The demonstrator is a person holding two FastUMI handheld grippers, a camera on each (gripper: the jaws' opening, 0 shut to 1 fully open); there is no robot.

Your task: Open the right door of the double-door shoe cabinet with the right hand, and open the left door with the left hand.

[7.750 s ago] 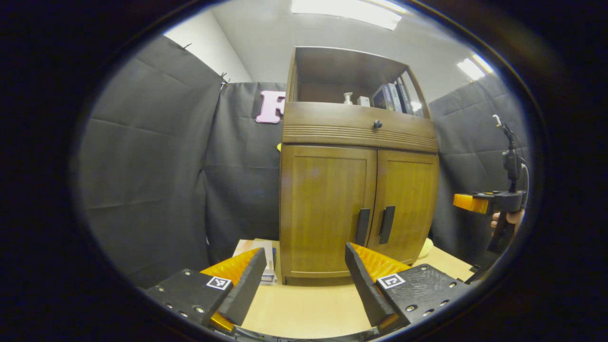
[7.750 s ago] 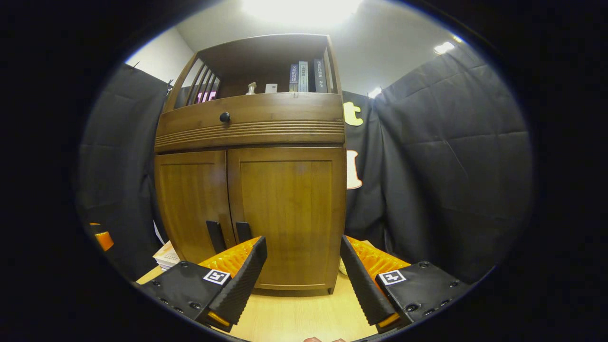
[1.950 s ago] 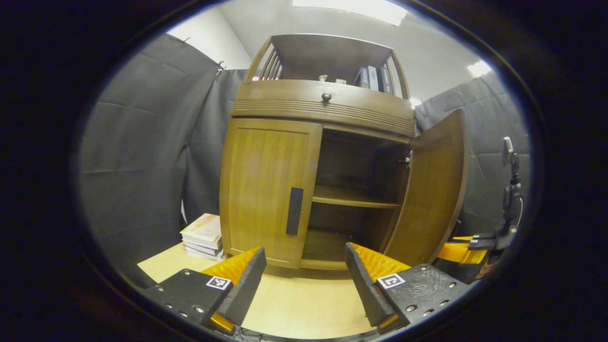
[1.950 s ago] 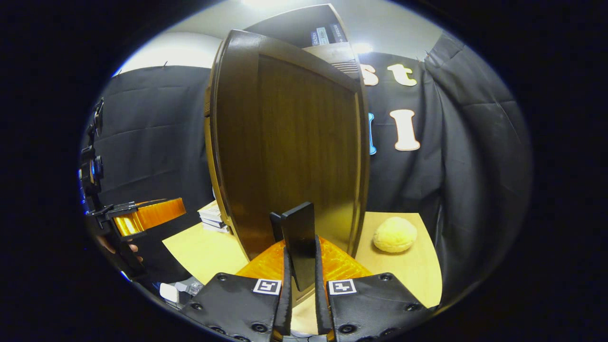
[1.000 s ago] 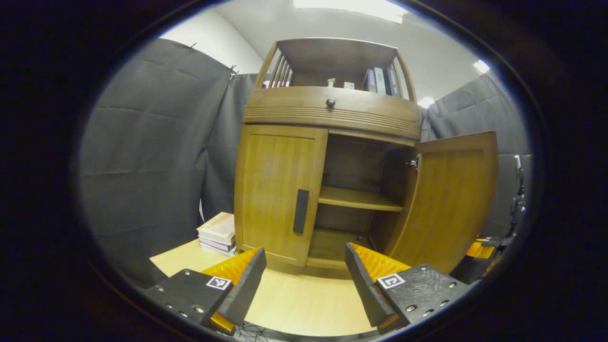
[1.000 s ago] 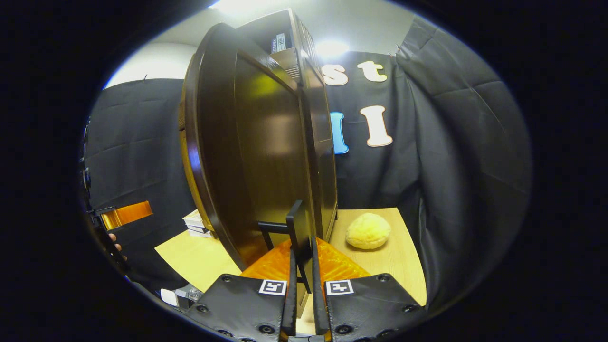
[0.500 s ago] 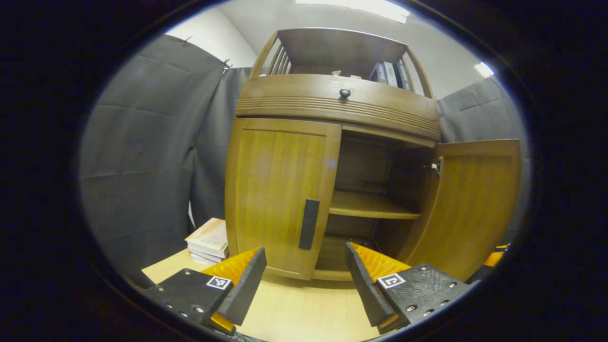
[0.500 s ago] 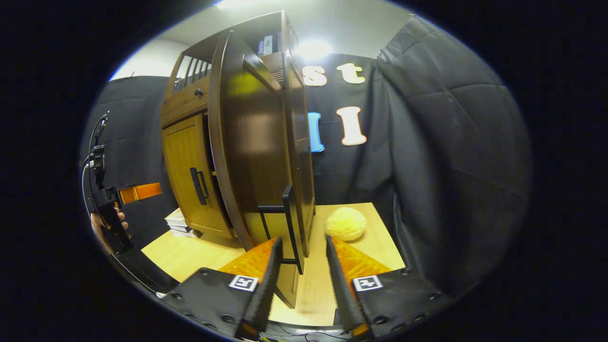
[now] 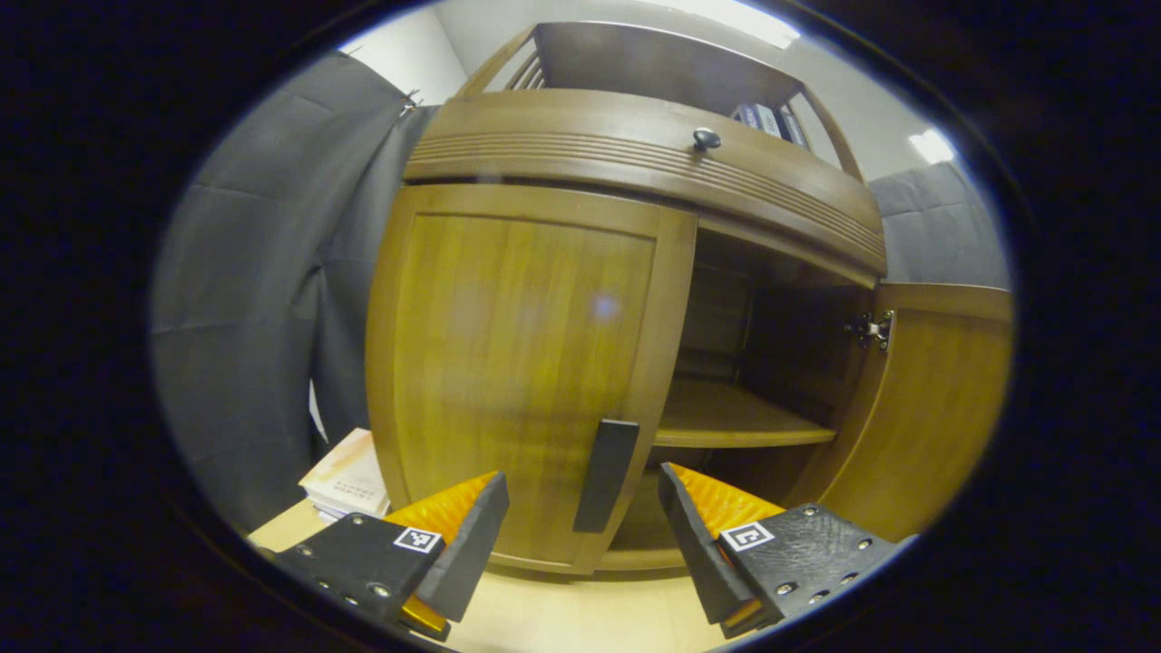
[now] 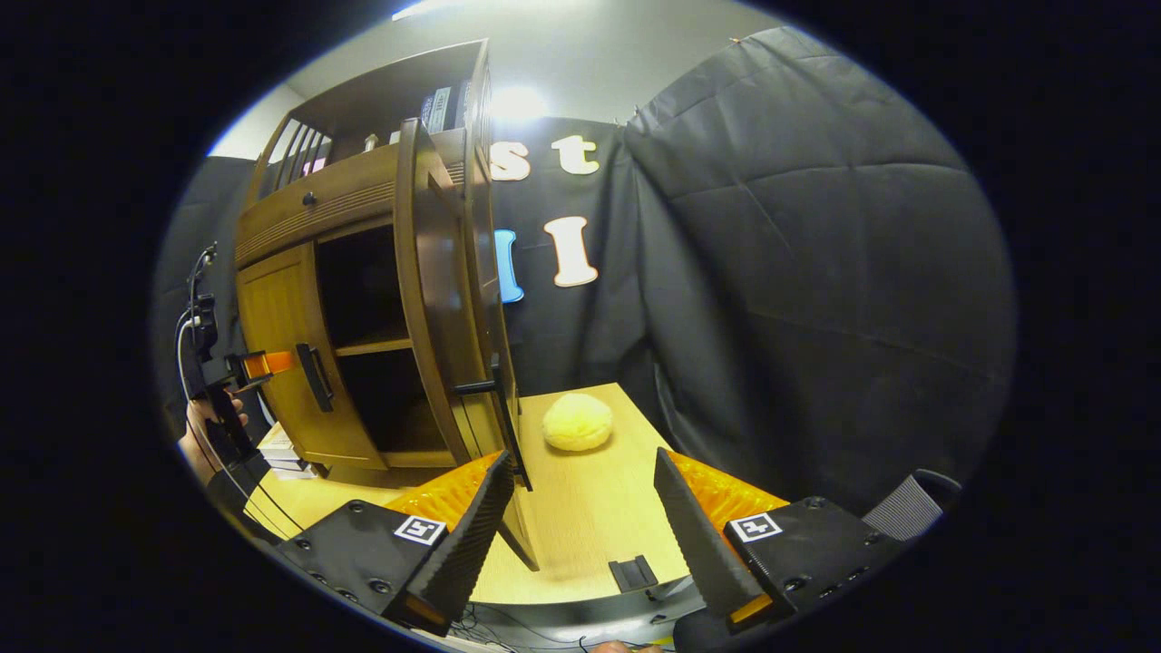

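Two hand-held grippers, left [image 9: 580,517] and right [image 10: 576,508], both spread, empty | right door [image 10: 435,299] open | left door [image 9: 517,363] shut | no legible writing

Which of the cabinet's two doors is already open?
The right door stands swung wide, baring the shelf inside. The left door is shut, its handle just ahead of the open left gripper.

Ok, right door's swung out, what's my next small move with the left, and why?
Probably ease the left gripper forward and close on the left door's handle: that door is shut, and the handle stands between the open fingers but ahead of them.
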